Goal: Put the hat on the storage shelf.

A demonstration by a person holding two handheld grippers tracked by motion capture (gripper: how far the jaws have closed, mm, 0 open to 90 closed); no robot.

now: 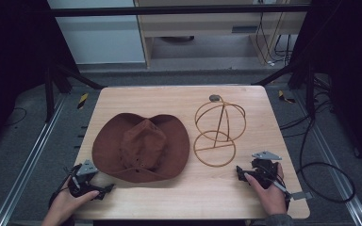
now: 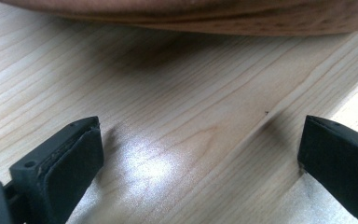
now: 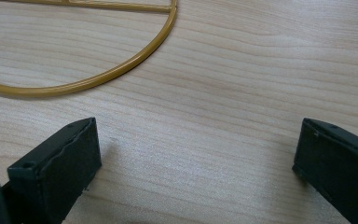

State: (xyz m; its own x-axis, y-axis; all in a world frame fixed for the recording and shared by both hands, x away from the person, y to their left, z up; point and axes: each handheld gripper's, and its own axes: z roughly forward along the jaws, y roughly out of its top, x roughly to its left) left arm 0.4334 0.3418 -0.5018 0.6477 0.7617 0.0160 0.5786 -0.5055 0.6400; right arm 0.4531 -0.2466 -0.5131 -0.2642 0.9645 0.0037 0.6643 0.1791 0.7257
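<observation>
Both grippers, left (image 1: 107, 188) and right (image 1: 240, 172), rest wide open, empty. Hat (image 1: 141, 146) lies beside wire stand (image 1: 219, 129). A one-sided brim grip risks the hat sagging and toppling the light stand.

Overhead forward-down; two close low tabletop (image 1: 179, 193) views

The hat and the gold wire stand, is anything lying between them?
No. In the high view, just bare table separates the brown hat from the wire stand.
</observation>
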